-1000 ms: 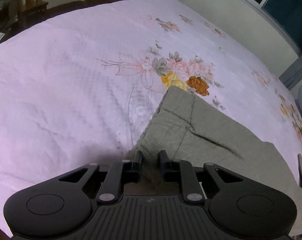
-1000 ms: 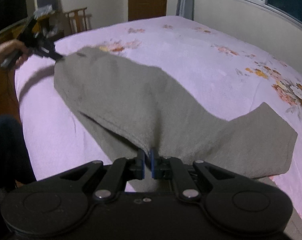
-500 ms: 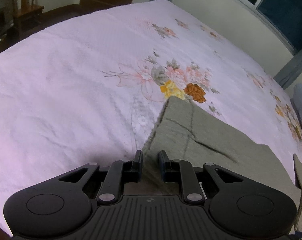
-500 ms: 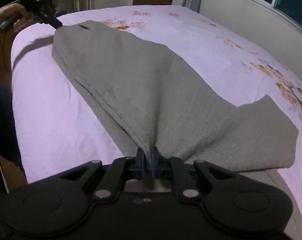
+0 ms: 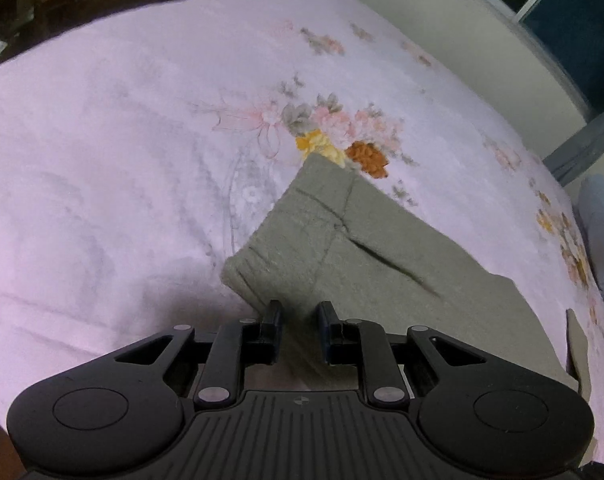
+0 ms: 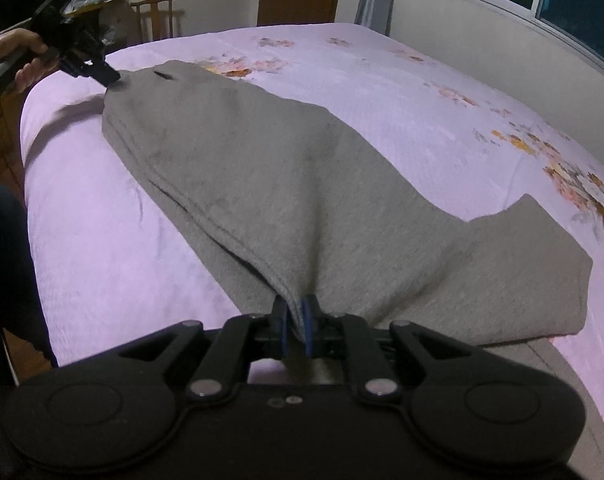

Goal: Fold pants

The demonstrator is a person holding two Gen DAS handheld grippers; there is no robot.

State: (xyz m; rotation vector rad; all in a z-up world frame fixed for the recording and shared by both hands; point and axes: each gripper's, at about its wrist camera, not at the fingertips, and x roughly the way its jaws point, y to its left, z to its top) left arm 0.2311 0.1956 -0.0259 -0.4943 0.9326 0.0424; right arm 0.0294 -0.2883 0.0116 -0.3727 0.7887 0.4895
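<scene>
Both tongs, left tongs (image 5: 298,322) and right tongs (image 6: 296,320), pinch soft grey knit pants (image 6: 262,176).

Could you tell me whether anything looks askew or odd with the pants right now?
Nothing is damaged. The pants hang stretched between the left gripper and the right gripper, and one leg splays off to the side on the bed, so the legs are not lined up.
</scene>
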